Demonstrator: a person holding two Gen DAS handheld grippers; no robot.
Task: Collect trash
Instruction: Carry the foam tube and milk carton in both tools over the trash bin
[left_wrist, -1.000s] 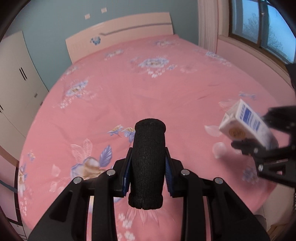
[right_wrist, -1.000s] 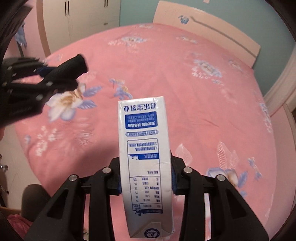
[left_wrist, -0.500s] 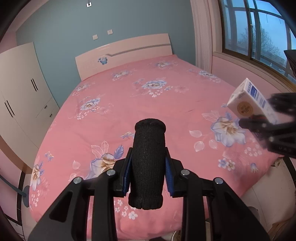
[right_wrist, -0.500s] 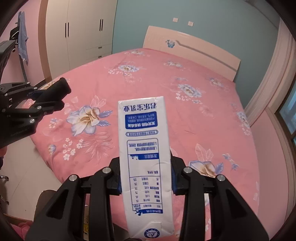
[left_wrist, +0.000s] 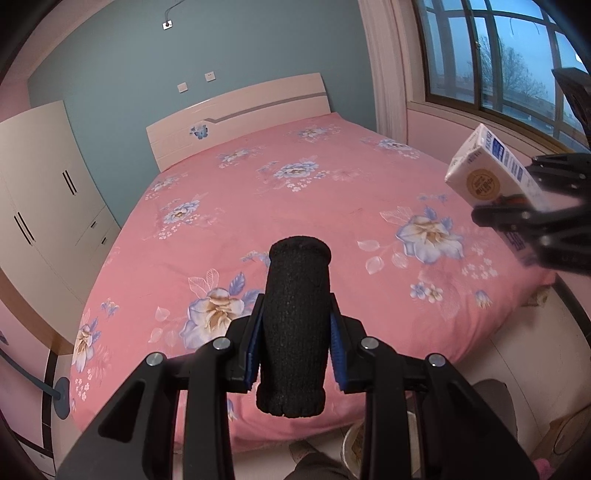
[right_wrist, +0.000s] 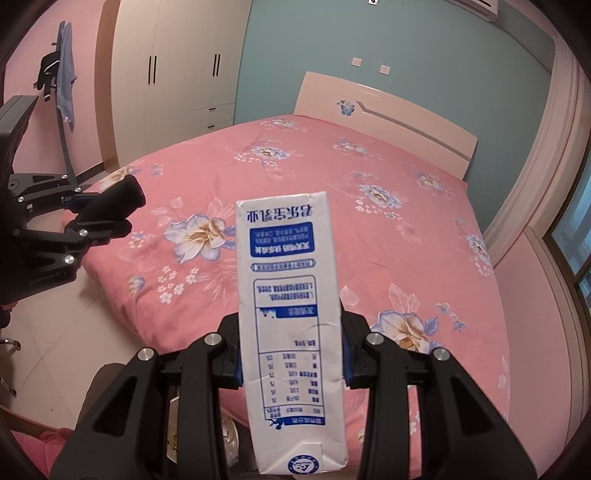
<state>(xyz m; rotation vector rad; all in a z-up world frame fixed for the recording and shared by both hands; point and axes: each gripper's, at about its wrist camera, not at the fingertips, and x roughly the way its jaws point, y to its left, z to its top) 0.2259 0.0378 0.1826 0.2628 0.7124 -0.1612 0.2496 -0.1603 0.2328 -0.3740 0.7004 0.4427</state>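
My left gripper (left_wrist: 295, 332) is clenched on a black knitted roll (left_wrist: 295, 325), its blue pads pressing both sides, and I hold it above the foot of the pink flowered bed (left_wrist: 314, 206). My right gripper (right_wrist: 291, 354) grips a white and blue milk carton (right_wrist: 291, 314), printed text upside down, also held in the air over the bed's near edge. The two grippers are well apart, the carton off to the right of the roll
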